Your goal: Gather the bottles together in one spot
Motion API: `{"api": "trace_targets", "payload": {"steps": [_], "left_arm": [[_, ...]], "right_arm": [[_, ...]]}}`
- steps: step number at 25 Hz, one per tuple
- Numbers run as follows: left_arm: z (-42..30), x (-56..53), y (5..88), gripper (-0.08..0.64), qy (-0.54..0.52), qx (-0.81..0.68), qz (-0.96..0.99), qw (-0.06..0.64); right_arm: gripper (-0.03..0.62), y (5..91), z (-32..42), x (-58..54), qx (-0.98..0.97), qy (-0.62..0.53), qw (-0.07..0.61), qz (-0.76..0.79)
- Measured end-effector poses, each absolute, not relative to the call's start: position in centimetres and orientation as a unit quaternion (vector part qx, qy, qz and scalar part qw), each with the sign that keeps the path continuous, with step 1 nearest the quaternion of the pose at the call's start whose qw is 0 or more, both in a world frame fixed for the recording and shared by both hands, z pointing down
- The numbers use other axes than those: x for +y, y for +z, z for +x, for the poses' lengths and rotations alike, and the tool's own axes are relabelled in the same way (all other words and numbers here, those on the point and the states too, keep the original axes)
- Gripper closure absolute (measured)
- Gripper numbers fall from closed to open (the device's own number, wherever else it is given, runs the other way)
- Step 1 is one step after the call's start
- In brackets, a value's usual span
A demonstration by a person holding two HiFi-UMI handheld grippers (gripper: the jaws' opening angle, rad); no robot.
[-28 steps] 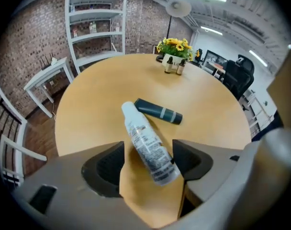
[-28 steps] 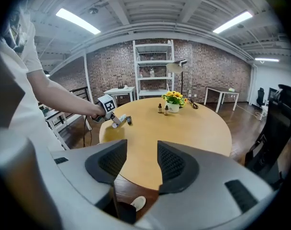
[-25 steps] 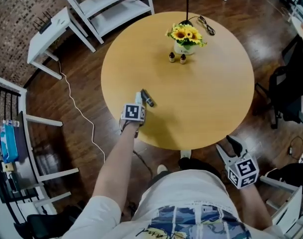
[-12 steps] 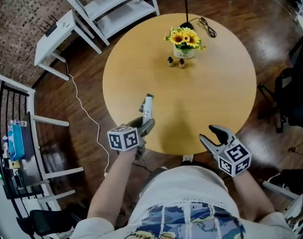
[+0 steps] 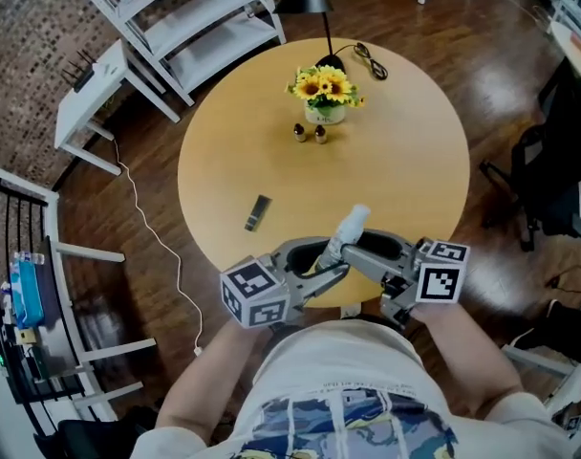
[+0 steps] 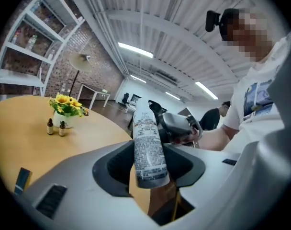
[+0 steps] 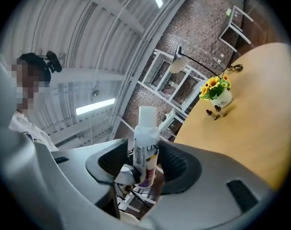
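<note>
At the near edge of the round table [image 5: 405,161], the left gripper [image 5: 336,258] clamps a white bottle [image 5: 349,227]. The right gripper [image 5: 355,249] has just been closing its jaws around it, not yet gripping. Flowers [image 5: 324,89] and two small bottles [image 5: 310,133] stand near the far edge, over a dark wood floor [image 5: 157,218].

Head camera: high above, aimed steeply down over the whole round worktop [image 5: 405,161]. Camera on the left tool [image 6: 150,169]: low, looking along the jaws, worktop off to its left. Camera on the right tool [image 7: 145,169]: rolled, facing back the other way (worktop at right). Common to all three: white bottle [image 5: 348,229], very close in both tool cameras, and sunflowers [image 5: 324,86], far off.
</note>
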State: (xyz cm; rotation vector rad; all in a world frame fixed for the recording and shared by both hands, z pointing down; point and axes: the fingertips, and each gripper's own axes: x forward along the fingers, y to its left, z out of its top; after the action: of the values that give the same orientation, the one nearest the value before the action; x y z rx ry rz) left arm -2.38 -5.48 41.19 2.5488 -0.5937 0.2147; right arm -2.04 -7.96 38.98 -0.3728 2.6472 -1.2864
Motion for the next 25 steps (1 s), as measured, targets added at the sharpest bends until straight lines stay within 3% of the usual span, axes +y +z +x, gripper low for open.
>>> {"api": "trace_targets", "payload": {"steps": [1,3,7,9,14,18,21,25], "left_arm": [[-1.7,-5.2,41.3,0.370,0.088,-0.205,0.942,0.250],[-0.6,-4.8,41.5,0.370,0.099,-0.188,0.946,0.244],[0.4,-5.3,41.9,0.357,0.150,-0.163,0.950,0.221],[0.1,-6.3,40.7,0.310,0.158,-0.156,0.951,0.214],[2.0,-9.9,35.6,0.319,0.174,-0.172,0.951,0.189],[5.1,-11.1,36.2,0.321,0.232,-0.180,0.935,0.198],[5.7,-11.7,38.0,0.426,0.295,-0.196,0.922,0.157],[6.3,-12.2,39.2,0.428,0.330,-0.178,0.918,0.131]], "right_arm": [[0.345,38.9,-1.8,-7.8,0.888,-0.434,0.090,-0.121],[0.405,39.0,-1.3,-7.7,0.892,-0.424,0.088,-0.128],[0.410,39.5,0.6,-8.5,0.899,-0.385,0.076,-0.193],[0.410,40.1,2.1,-9.2,0.911,-0.328,0.039,-0.249],[0.410,41.7,4.1,-10.1,0.919,-0.136,-0.116,-0.351],[0.410,41.8,2.9,-10.3,0.909,-0.080,-0.159,-0.376],[0.410,42.2,2.9,-10.8,0.901,-0.061,-0.178,-0.391],[0.407,43.4,3.5,-11.5,0.896,-0.058,-0.187,-0.398]]}}
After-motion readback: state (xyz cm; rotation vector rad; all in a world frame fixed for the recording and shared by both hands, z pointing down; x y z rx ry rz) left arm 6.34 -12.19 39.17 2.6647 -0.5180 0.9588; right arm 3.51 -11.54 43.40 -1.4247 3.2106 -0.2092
